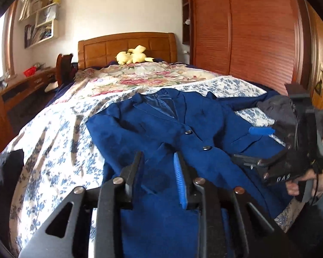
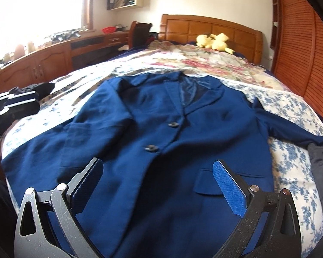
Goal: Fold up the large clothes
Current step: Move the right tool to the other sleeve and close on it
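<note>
- Blue blazer (image 2: 161, 129) lies face up on the flowered bedspread (image 2: 290, 172), buttons done up, collar toward the headboard, one sleeve trailing off to the right toward a dark garment (image 2: 320, 172)
- Left gripper (image 1: 159, 169) hangs low over the hem, jaws a narrow gap apart and nothing pinched between them
- Right gripper (image 2: 159, 182) is spread wide over the lower front, empty too
- This cloth looks thick and lined: soft enough to fold, but heavy, likely to hold a bulky crease
- Best bites, I'd say: the shoulder seam and the hem corner on one side, thick edges that won't slip out
- That loose sleeve wants tucking in first, I reckon
</note>
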Tool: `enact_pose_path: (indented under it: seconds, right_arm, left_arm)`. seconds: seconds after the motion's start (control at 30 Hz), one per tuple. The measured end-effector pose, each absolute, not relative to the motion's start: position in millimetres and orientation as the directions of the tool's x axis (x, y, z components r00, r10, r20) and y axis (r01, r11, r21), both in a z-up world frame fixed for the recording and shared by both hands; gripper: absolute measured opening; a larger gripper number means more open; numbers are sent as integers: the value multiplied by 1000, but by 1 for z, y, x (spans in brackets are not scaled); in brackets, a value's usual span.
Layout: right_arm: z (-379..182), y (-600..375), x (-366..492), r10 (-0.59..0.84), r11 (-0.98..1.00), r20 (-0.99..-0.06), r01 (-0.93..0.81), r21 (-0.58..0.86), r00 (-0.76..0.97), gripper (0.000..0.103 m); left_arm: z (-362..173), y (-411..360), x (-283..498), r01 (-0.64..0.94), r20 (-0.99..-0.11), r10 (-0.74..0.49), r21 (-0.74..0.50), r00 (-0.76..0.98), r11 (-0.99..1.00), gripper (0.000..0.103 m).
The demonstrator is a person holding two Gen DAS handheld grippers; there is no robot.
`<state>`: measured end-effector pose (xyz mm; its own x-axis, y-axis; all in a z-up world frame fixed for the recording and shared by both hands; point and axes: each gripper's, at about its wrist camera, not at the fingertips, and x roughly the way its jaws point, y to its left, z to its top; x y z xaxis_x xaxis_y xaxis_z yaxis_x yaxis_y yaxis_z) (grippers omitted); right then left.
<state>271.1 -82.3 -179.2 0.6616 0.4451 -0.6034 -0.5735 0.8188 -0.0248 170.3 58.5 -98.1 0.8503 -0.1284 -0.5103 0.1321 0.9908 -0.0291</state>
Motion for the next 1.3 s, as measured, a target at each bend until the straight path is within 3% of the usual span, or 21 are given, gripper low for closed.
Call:
enact_pose_path:
  seconds: [0.3,0.6,0.67,0.93,1.3]
  right_arm:
    - [-189,-23,251,541,706,-634,-708,-14,552,98]
    - [-221,27,235,539,593,-703,-802,-75,464,60]
    - [-231,31,238,515,596,-721,-798,-89,465,43]
    - [-229,33,229,503,566,-716,-810,-151,484,9]
    - [-180,-7,241,566,638,-620,-765,-87,543,4]
  left_arm:
    - [-104,105,159,31,-522,-51,-47,852,998,27]
    - [-114,130,148,-18,-534,-10,-47,845,999,27]
    - [-115,135,145,-23,-536,-10,-55,844,998,27]
    - [-114,140,140,-23,-543,-15,-63,840,998,27]
    - [-106,133,134,7,-524,-57,-97,850,995,27]
